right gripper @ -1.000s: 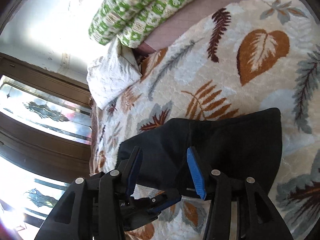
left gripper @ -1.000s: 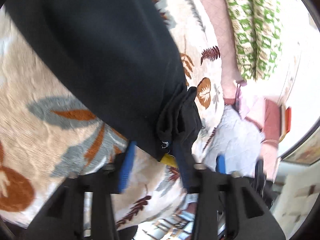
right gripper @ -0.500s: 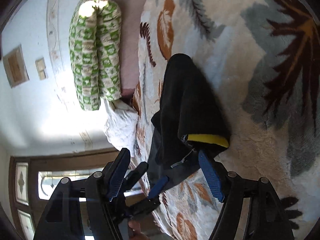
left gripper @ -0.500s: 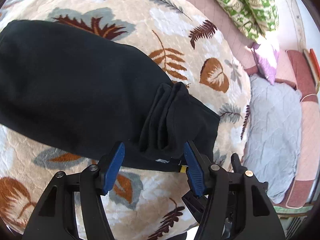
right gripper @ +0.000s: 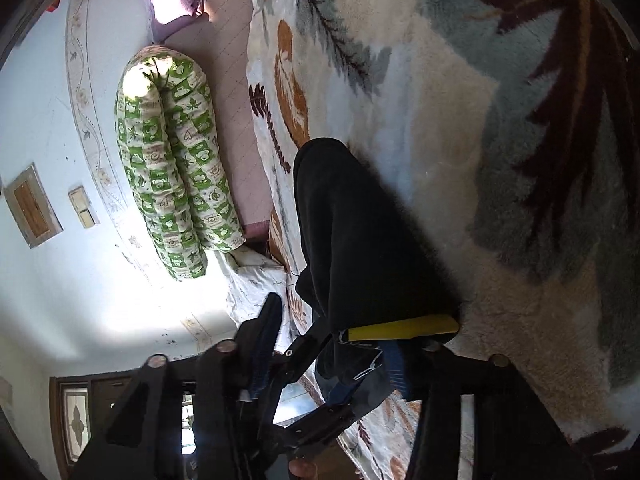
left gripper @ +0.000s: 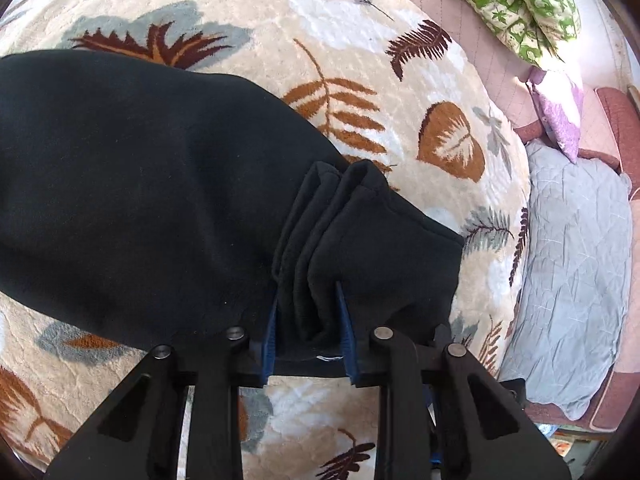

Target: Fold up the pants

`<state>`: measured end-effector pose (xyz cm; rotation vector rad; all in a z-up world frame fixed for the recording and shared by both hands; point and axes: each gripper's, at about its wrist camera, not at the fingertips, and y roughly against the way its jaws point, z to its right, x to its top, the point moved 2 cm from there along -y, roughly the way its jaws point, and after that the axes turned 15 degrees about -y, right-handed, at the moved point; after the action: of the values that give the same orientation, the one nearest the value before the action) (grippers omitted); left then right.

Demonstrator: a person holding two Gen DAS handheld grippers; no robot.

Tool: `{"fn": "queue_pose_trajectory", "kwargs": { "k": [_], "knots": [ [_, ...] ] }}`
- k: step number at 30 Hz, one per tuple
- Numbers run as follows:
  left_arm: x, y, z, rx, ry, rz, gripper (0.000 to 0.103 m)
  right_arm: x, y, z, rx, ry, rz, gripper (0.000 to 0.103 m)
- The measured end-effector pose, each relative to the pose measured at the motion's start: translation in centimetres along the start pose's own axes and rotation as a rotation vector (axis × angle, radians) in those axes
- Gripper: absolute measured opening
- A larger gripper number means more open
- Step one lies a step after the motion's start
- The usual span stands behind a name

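Left claw [left gripper: 307,332] pinching bunched black pants [left gripper: 168,200], no legible writing; leaf-print blanket [left gripper: 360,40]

matt black fleece pants [left gripper: 160,184] on a plush leaf-print blanket [left gripper: 360,40]; quilted grey cloth [left gripper: 572,280] beside.

Bright daylight, glare washing the wall [right gripper: 80,280], heavy fisheye edge distortion

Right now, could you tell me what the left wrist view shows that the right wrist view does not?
Only the left wrist view shows the left gripper pinching a bunched layer of the black pants, plus a grey quilt beside the bed. Only the right wrist view shows the pants' yellow band, a wall, and a wooden door. Both share the leaf-patterned blanket, the green patterned bolster and the pants.
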<state>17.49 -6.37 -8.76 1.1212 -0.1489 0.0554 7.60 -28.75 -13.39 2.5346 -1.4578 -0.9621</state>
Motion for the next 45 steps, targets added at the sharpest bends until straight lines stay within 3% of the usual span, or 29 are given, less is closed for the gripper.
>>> {"fn": "queue_pose_trajectory", "kwargs": {
  "k": [1, 4, 7, 10, 18, 21, 23, 25, 27, 32, 35, 37, 40, 45],
  "knots": [
    [-0.1, 0.2, 0.0, -0.01, 0.006, 0.002, 0.018, 0.2, 0.1, 0.1, 0.001, 0.004, -0.004, 0.017],
    [-0.9, 1.2, 0.9, -0.065, -0.005, 0.015, 0.018, 0.5, 0.9, 0.1, 0.017, 0.039, -0.013, 0.009],
    [-1.2, 0.6, 2.4, -0.013, -0.065, 0.032, 0.018, 0.6, 2.7, -0.8, 0.02, 0.133, 0.008, 0.008],
    [-1.1, -1.0, 2.1, 0.065, -0.077, 0.03, 0.017, 1.7, 3.9, -0.4, -0.038, 0.183, 0.065, 0.007],
    [-0.7, -1.9, 2.2, 0.077, -0.1, 0.034, 0.018, 2.4, 2.9, 0.9, -0.142, 0.278, 0.115, 0.004],
    [-1.0, -0.8, 0.8, -0.015, -0.059, 0.005, 0.018, 2.6, 3.1, 0.7, -0.123, 0.238, 0.075, 0.01],
    [-1.5, 0.7, -0.5, -0.033, -0.038, 0.016, 0.018, 2.5, 4.1, 0.9, -0.112, 0.177, 0.048, 0.017],
    [-1.9, 3.1, -1.8, 0.002, -0.052, 0.063, 0.018, 2.0, 5.4, 0.9, -0.083, 0.138, 0.027, 0.043],
    [-2.3, 5.6, -3.6, 0.022, -0.07, 0.107, 0.018, 1.0, 6.6, 0.4, -0.078, 0.154, 0.026, 0.052],
    [-2.9, 11.7, -10.3, 0.088, -0.047, 0.158, 0.02, -3.4, 5.8, -1.7, -0.122, 0.332, -0.037, 0.054],
    [-2.8, 15.0, -14.9, 0.236, -0.038, 0.184, 0.038, -7.5, 2.6, -2.8, -0.202, 0.497, -0.105, 0.06],
    [-2.9, 16.8, -17.6, 0.317, -0.011, 0.223, 0.042, -10.7, -0.3, -3.2, -0.267, 0.623, -0.163, 0.06],
    [-3.3, 18.2, -21.3, 0.3, 0.038, 0.235, 0.042, -15.7, -5.2, -3.5, -0.367, 0.825, -0.236, 0.061],
    [-2.7, 17.7, -25.0, 0.26, 0.077, 0.219, 0.042, -23.4, -12.2, -2.9, -0.503, 1.177, -0.268, 0.065]
  ]
}}
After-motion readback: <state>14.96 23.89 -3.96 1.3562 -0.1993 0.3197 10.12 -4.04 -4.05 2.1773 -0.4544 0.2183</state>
